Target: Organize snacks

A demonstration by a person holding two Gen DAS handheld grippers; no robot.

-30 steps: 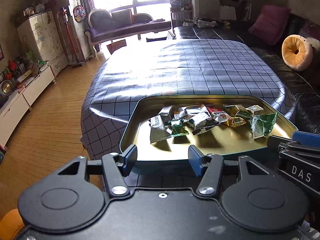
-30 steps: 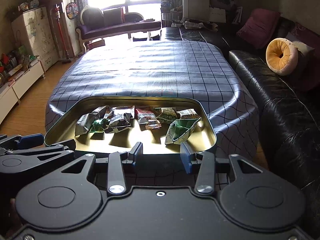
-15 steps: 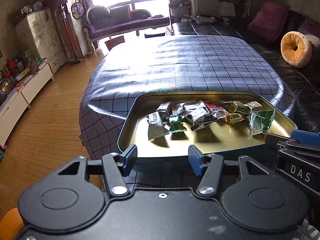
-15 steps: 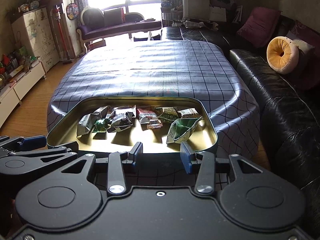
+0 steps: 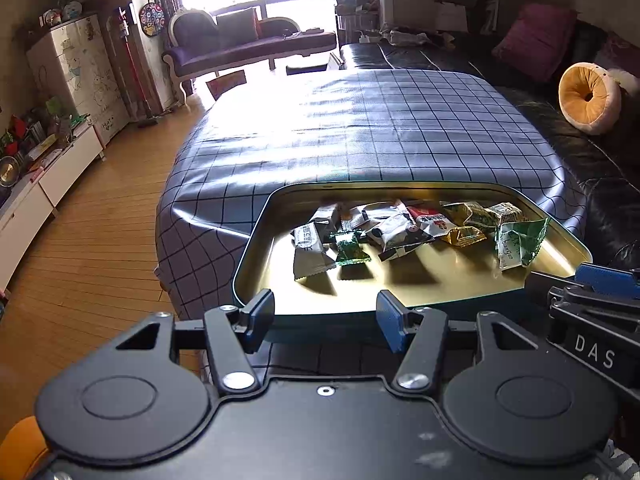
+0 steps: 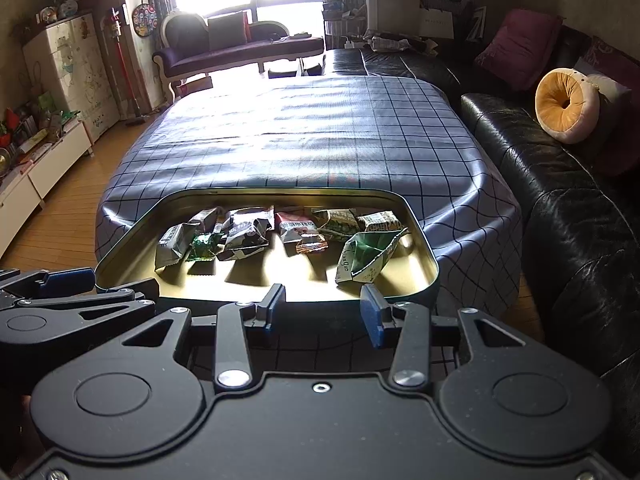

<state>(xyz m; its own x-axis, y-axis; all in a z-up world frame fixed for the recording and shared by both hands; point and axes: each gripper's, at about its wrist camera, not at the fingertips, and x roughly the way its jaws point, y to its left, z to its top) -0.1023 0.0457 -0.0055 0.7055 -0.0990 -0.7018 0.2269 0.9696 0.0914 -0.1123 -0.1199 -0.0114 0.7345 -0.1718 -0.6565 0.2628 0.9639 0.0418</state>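
Left wrist view: my left gripper [image 5: 325, 314] sits just short of the near wall of the tin [image 5: 256, 248], fingers spread apart with nothing between them. The snacks [image 5: 400, 230] are all inside the tin, bunched along the far half, and the tin sits at the near end of the table [image 5: 360, 132] with the checked cloth. Compared with a second ago the tin looks a touch further off and more of its gold floor shows, so I've backed away or tipped up a little. The packets themselves haven't budged. My other gripper pokes in at the right edge.

Right wrist view: right gripper [image 6: 324, 312] is the same story, fingers released and empty, parked just outside the tin's near rim. The big green packet [image 6: 366, 256] leans closest to me, at the right end of the row, and the grey packet [image 6: 172, 244] sits at the left end. Barely any shift here over the last second, just a tiny drift back.

What it means: nothing's being held and every wrapper I can see is already in the tin. That fits either being done and pulling away, or lining up to sort them inside. I can't tell which from here, and there's nothing loose on the cloth as far as I can see
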